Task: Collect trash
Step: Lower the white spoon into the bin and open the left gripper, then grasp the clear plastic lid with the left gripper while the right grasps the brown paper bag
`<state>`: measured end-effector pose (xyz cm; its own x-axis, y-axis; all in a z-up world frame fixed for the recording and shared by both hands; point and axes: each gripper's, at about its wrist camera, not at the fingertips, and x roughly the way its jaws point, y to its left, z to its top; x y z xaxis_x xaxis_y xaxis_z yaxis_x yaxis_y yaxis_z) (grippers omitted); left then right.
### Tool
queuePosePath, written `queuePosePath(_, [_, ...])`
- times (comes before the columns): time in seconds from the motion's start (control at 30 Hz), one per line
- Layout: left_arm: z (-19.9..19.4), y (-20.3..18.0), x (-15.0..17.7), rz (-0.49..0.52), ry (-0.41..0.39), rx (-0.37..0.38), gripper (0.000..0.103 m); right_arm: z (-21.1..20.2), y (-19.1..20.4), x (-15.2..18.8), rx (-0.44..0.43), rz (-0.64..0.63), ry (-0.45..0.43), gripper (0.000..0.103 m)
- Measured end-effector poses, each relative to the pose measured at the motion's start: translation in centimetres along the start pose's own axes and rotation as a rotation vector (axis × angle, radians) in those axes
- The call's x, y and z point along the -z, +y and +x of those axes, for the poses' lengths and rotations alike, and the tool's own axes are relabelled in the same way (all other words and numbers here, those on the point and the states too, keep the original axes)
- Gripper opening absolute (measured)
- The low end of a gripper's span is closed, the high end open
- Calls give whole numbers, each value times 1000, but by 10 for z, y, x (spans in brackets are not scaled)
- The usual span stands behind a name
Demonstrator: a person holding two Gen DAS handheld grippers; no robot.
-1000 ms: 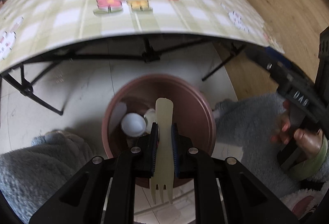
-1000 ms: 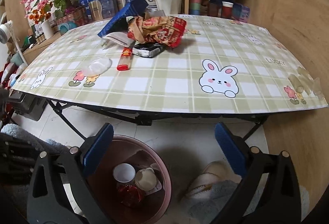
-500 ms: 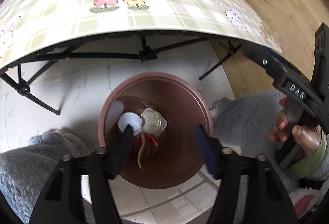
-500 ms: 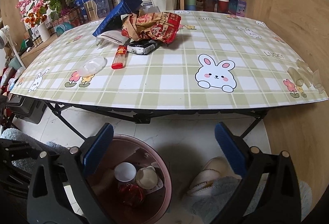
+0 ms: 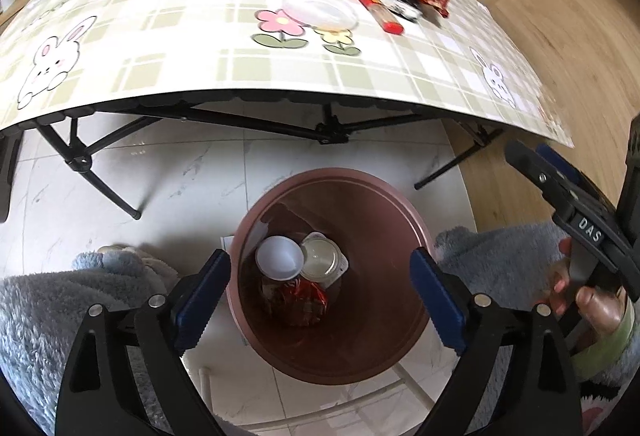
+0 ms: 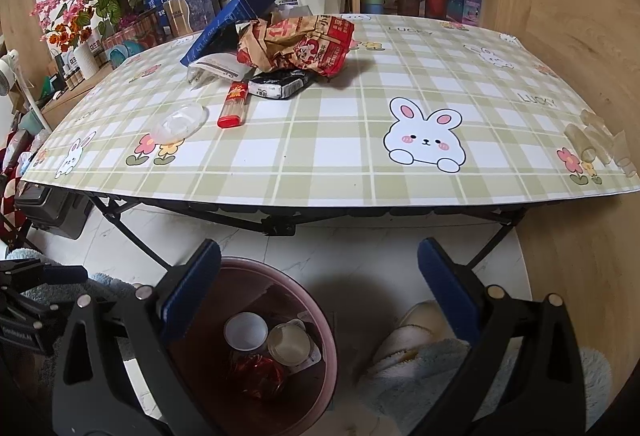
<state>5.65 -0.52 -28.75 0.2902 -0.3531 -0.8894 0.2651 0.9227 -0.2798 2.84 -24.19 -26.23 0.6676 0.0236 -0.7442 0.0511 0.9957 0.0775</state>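
Both grippers, left gripper (image 5: 320, 296) and right gripper (image 6: 318, 288), gape wide and empty above the bin (image 5: 400, 196). The clear lid (image 6: 180, 122) on the worktop (image 6: 320, 164) beyond looks light and flimsy; pinch its rim.

The left gripper (image 5: 320, 296) is hovering with jaws spread wide over the brown bin (image 5: 360, 348), where a white cup (image 5: 279, 258), a clear lidded cup (image 5: 320, 257) and a red wrapper (image 5: 300, 296) are lying.

Brown bin (image 5: 404, 220) on floor; wrappers (image 6: 296, 44) heaped on table.
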Motion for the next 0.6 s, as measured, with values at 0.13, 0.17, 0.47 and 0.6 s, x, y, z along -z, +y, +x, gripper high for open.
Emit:
queuePosePath(0.13, [-4, 5, -4, -21, -30, -16, 89, 3, 2, 0, -4, -7, 1, 97])
queuePosePath(0.17, [-7, 6, -6, -26, -45, -22, 89, 3, 1, -2, -4, -13, -1, 97])
queuePosePath(0.47, [-37, 26, -40, -88, -163, -28, 90, 20, 11, -58, -29, -186, -4, 97])
queuePosePath(0.6, [-44, 37, -59, -95, -196, 2, 90, 39, 24, -97, -6, -320, -16, 97])
